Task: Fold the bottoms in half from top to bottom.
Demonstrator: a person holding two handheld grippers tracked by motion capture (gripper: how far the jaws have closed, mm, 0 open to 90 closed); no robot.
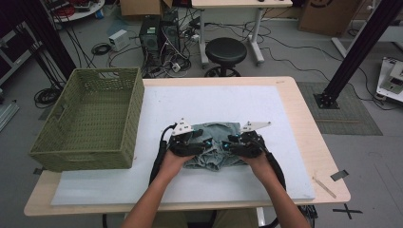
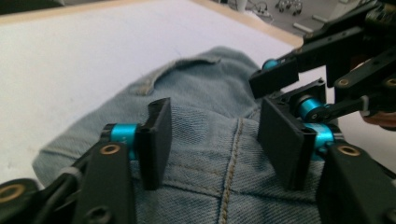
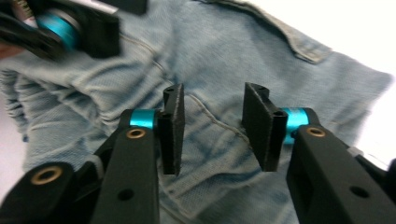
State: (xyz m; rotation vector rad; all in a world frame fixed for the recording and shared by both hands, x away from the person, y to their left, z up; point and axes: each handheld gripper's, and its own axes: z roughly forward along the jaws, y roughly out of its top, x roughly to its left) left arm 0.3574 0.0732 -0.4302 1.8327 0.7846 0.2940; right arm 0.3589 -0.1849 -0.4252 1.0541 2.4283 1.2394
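Between the pads of the left gripper: a stitched seam of the folded denim shorts, cloth bulging up into the gap, jaws about half apart and pressing nothing. Same for the right gripper: jaws narrowly parted over wrinkled denim, no pinch. Just beyond both sets of fingers: the rest of the shorts, bunched on the white mat. Risk 1: closing on the top layer alone, so the fold spills open on lifting. Risk 2: the 2 grippers, nearly touching tip to tip, knocking or dragging cloth against each other. Far left, well apart: the green woven basket; a loose hem could catch its rim.
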